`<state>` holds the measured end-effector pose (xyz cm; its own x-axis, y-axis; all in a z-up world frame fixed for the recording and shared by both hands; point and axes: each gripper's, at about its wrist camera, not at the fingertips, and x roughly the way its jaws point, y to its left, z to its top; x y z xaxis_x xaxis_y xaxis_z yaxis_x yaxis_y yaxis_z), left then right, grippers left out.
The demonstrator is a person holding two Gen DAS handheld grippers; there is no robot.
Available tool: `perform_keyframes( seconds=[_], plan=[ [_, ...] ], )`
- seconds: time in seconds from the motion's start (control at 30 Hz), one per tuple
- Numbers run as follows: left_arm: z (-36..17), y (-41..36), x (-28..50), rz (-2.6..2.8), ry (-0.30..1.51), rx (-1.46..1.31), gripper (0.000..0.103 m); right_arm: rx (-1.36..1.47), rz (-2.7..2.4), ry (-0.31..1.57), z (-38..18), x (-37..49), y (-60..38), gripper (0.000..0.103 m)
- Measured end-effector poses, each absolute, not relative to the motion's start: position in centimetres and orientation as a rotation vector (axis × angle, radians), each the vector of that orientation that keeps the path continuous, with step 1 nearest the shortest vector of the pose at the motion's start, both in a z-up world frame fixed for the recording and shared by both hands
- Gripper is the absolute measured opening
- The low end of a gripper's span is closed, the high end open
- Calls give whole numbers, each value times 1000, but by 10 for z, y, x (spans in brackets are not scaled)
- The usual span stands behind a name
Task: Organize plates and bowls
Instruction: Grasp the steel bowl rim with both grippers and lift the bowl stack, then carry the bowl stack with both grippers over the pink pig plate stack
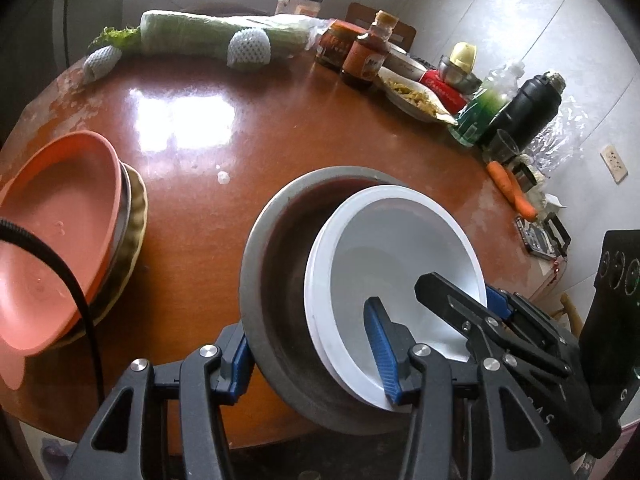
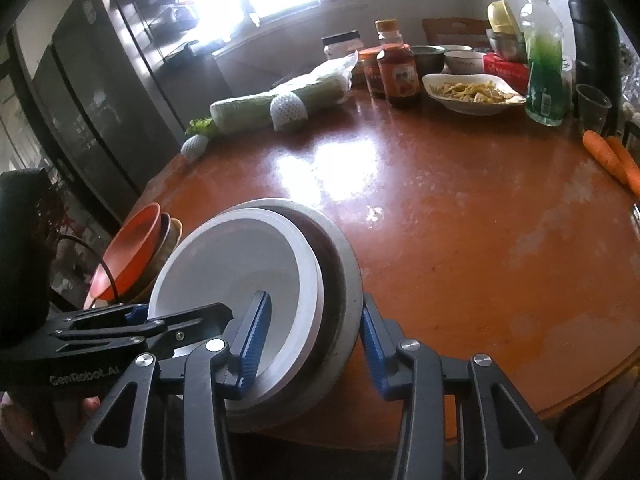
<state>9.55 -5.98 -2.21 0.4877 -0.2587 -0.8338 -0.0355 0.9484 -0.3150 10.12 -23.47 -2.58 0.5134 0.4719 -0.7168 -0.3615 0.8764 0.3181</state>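
A white bowl sits nested in a grey metal bowl at the near edge of the round brown table. My left gripper is shut on the pair: one blue pad is outside the metal wall, the other inside the white bowl. From the other side my right gripper is shut on them the same way. Left of the bowls, an orange plate tops a stack with a metal plate and a yellowish plate.
Along the table's far edge lie a long green vegetable, sauce jars, a white dish of food, a green bottle, a black flask and carrots. A black cable crosses the orange plate.
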Motion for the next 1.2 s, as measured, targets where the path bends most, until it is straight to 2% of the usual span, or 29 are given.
perform_keyframes(
  seconds=[0.57,1.2],
  plan=[
    [28,-24,78,-90,933,-306,50,115,560,811,21,98,-199,44],
    [46,63,53,39,836,-375,50,28,704,757,51,101,-106,44]
  ],
)
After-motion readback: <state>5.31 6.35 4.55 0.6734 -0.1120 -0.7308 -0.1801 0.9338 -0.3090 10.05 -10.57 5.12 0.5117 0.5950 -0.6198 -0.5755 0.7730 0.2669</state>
